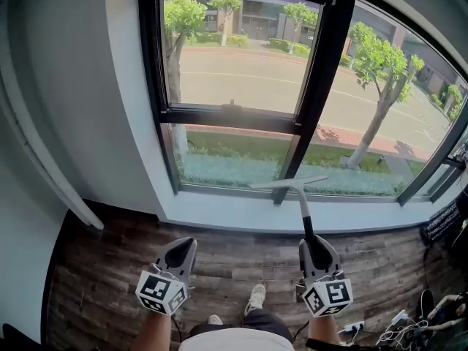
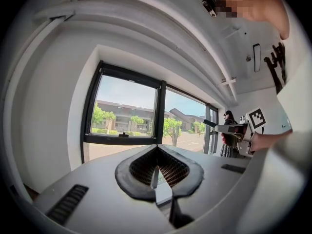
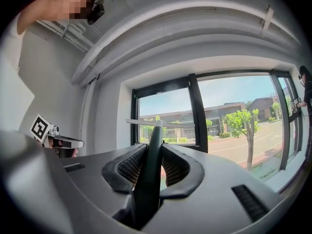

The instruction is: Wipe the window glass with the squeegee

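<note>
Left gripper (image 1: pixel 181 248): jaws seen brought together, nothing held | right gripper (image 1: pixel 316 251): jaws clamped on the dark handle of the squeegee (image 1: pixel 302 202) | blade held level before the lower window glass (image 1: pixel 234 168), above the sill (image 1: pixel 219 212) | contact with the glass cannot be told

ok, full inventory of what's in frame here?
squeegee: one, pale blade on dark handle, blade up by the lower window frame
window: one, black frame, several panes, straight ahead
sill: one, pale grey, under the window
floor: brown wood planks
cables: a tangle, white and black, floor at lower right
trees: several, green, outside the glass
shoes: two, white, on the floor
left claw: shut, empty
right claw: shut on the squeegee handle
</note>
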Tool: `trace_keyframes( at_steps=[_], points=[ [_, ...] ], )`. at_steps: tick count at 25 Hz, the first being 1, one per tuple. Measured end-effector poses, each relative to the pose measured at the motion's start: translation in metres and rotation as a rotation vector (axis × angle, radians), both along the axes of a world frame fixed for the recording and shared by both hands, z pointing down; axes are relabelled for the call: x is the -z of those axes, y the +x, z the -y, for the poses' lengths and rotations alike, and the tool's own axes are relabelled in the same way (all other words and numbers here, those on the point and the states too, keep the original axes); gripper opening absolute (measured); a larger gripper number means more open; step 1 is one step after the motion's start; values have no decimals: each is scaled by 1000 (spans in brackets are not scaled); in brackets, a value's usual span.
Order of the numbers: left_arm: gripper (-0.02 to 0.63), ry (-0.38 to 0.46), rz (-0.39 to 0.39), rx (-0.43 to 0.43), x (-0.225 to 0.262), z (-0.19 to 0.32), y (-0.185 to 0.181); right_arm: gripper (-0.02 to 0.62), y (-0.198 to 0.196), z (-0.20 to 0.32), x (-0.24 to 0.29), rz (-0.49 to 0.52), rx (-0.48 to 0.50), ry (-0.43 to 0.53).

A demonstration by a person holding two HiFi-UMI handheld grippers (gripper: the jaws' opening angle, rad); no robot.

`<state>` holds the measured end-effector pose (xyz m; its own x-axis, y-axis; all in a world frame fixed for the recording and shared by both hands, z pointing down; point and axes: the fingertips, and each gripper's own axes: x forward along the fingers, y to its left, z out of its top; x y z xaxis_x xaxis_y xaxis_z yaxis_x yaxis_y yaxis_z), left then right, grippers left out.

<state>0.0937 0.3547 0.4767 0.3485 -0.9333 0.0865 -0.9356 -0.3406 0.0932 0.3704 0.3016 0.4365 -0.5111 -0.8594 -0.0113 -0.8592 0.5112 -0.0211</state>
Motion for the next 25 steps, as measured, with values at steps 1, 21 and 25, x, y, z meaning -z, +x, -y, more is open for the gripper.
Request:
trace_keyframes(
  at_steps=[1,21,25],
  points=[
    [15,-8,-2,1,-3,10,-1,98,-1,11,-2,4,0,-2],
    [16,34,-2,67,21,289,57,98,58,294,13,26,31,71],
    [15,33,11,52,23,329,63,98,62,330,10,31,23,61]
  ],
)
